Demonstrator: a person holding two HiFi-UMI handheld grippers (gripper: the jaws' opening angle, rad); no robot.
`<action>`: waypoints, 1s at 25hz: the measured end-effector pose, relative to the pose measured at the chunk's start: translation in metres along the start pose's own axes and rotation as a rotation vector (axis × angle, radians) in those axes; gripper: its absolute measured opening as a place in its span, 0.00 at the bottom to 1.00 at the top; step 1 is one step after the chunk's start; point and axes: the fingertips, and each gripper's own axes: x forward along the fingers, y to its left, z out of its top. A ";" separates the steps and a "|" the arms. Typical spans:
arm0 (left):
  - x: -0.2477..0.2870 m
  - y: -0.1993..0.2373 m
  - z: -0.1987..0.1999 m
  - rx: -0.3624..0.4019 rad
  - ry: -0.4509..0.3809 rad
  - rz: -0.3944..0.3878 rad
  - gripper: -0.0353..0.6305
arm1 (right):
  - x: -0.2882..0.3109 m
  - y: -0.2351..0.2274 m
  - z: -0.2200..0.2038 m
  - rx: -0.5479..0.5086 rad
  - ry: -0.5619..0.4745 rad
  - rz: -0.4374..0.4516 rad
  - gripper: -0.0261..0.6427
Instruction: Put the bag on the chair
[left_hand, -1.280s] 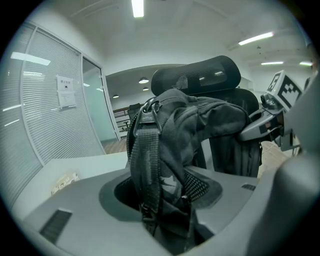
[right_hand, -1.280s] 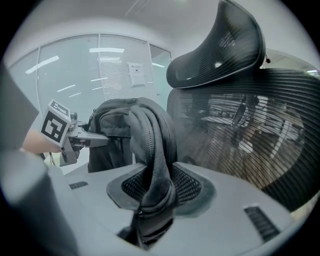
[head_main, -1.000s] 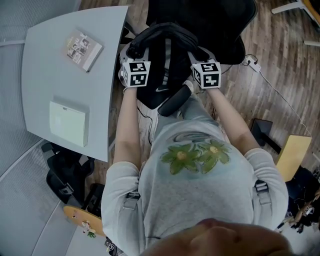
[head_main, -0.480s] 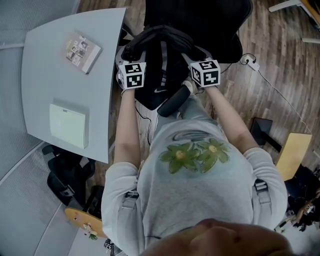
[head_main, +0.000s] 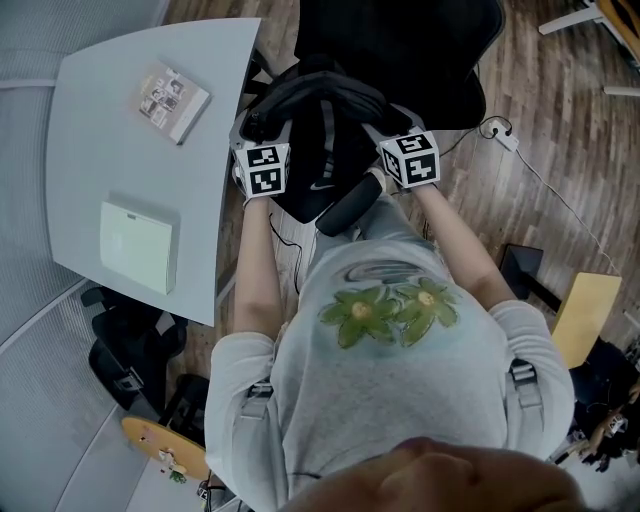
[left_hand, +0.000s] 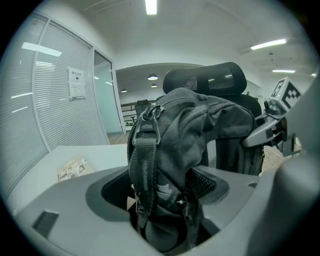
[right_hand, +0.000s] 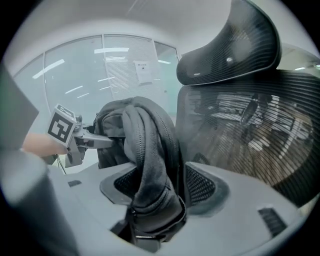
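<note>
A black backpack (head_main: 320, 150) rests on the seat of a black mesh office chair (head_main: 420, 50). My left gripper (head_main: 258, 128) is at the bag's left side and my right gripper (head_main: 385, 118) at its right. In the left gripper view a strap and folds of the backpack (left_hand: 190, 125) hang between the jaws of the left gripper (left_hand: 160, 195). They are opening, with a gap beside the fabric. In the right gripper view a padded fold of the backpack (right_hand: 145, 145) lies between the jaws of the right gripper (right_hand: 160, 192), also opening. The chair back (right_hand: 250, 130) stands close behind.
A grey desk (head_main: 90, 150) at the left holds a booklet (head_main: 173, 88) and a white pad (head_main: 135, 247). Under it lie a dark bag (head_main: 130, 350) and a skateboard (head_main: 165, 455). A cable (head_main: 497, 130) crosses the wooden floor at the right.
Both marker cubes have drawn back a little toward the person. The backpack stays on the seat.
</note>
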 end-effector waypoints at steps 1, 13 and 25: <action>-0.004 -0.001 0.000 -0.004 -0.003 -0.003 0.58 | -0.002 0.002 -0.001 -0.003 0.002 0.003 0.42; -0.041 -0.009 -0.033 -0.031 0.016 -0.011 0.58 | -0.020 0.028 -0.026 -0.028 0.040 0.028 0.43; -0.078 -0.009 -0.058 -0.041 -0.002 0.017 0.59 | -0.049 0.051 -0.055 -0.061 0.056 0.026 0.50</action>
